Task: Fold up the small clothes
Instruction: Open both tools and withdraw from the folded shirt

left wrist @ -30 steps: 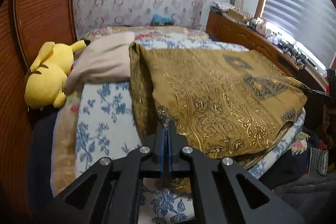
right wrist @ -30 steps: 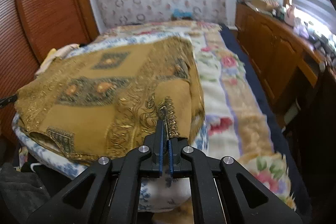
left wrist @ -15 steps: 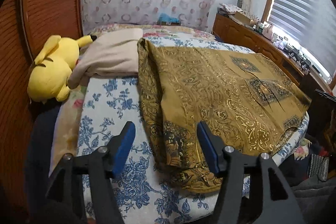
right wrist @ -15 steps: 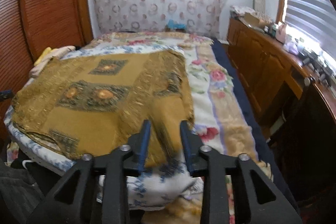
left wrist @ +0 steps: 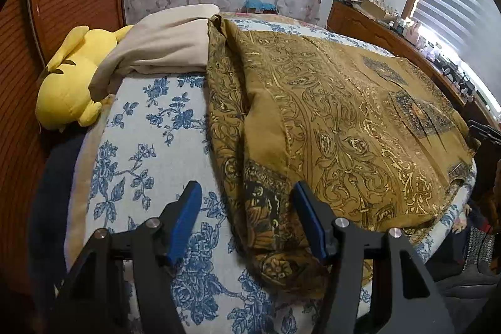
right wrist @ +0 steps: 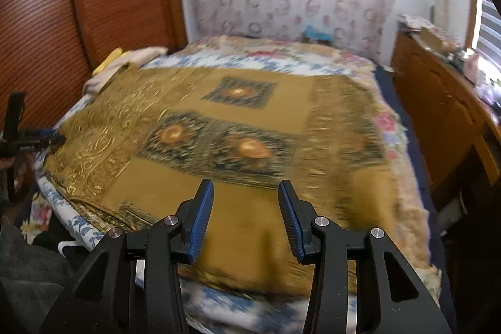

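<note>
Gold patterned garment (left wrist: 344,127) lies spread flat on the bed (left wrist: 150,146), over the blue-floral cover. Left gripper (left wrist: 245,202): fingers spread wide, empty; the garment's near corner lies between and just beyond them, right finger over the cloth, left finger over bare cover. Right gripper (right wrist: 245,202): fingers spread, empty, above the garment's near edge; view is blurred, so contact cannot be judged. Yellow plush toy (left wrist: 67,80) and beige cloth (left wrist: 166,46) sit at the bed's far left.

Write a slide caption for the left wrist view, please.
Open left claw poised over the near edge of the gold patterned garment spread on the blue-floral bedcover.
</note>
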`<action>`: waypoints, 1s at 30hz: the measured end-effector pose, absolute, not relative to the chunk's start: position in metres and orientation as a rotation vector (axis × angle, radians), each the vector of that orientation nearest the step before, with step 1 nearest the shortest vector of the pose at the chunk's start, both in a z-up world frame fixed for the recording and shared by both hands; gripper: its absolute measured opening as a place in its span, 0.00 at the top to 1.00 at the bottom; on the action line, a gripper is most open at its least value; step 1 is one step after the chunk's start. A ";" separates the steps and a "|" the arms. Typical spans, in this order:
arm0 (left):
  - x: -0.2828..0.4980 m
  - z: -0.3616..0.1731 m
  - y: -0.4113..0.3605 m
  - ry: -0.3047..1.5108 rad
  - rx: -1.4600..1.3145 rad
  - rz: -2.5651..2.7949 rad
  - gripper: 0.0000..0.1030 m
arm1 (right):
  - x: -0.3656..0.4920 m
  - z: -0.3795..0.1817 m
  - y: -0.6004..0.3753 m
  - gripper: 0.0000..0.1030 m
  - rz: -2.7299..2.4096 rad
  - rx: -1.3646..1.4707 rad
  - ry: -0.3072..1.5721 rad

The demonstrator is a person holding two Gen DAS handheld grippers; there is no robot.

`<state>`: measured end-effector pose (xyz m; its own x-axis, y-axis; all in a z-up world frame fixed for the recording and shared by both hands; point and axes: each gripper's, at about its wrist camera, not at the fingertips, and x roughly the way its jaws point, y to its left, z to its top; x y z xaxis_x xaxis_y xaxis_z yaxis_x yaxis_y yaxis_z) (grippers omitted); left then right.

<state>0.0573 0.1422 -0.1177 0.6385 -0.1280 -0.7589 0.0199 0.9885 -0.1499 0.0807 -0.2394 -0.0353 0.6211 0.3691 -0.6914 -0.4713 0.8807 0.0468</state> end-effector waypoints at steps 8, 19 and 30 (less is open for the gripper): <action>0.058 -0.118 0.140 0.870 -0.121 -0.080 0.41 | 0.090 -0.058 -0.184 0.58 0.567 -0.205 0.794; 0.056 -0.119 0.141 0.851 -0.127 -0.077 0.41 | 0.099 -0.086 -0.147 0.55 0.589 -0.222 0.812; 0.054 -0.117 0.139 0.830 -0.219 -0.154 0.97 | 0.091 -0.094 -0.146 0.50 0.562 -0.211 0.756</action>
